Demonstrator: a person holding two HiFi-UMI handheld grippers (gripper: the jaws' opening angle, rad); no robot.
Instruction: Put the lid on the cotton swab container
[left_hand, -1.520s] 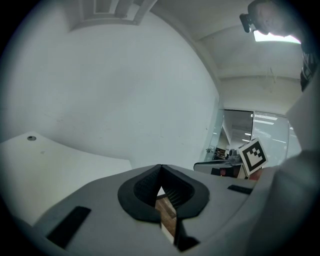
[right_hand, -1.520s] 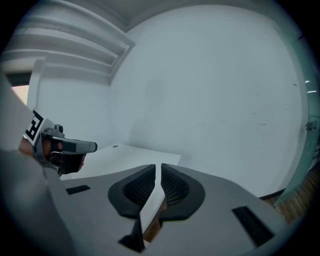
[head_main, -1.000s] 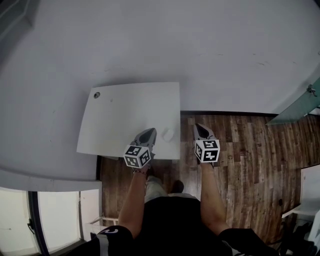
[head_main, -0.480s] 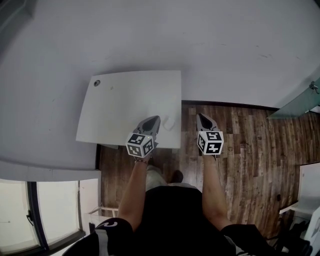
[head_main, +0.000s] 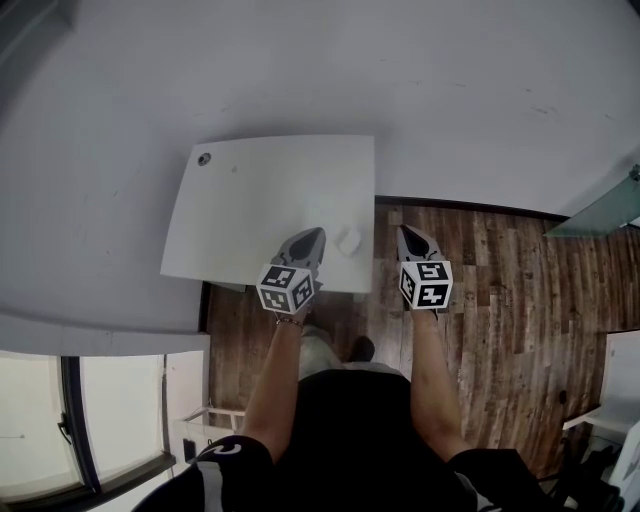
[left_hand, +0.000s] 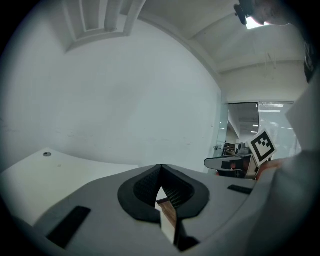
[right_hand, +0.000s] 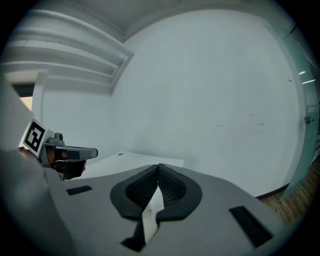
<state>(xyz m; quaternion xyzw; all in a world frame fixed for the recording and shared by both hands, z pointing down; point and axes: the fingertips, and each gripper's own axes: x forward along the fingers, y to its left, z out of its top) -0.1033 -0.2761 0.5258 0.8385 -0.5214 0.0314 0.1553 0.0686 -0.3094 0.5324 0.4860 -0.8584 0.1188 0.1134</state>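
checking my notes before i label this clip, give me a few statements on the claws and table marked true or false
1. The left claw and right claw are both shut. True.
2. The right claw holds the white item. False: the item lies on the table, apart from both claws.
3. The white item sits near the table's right front corner. True.
4. The right claw hangs over the table. False: it is past the table's right edge, over the wood floor.
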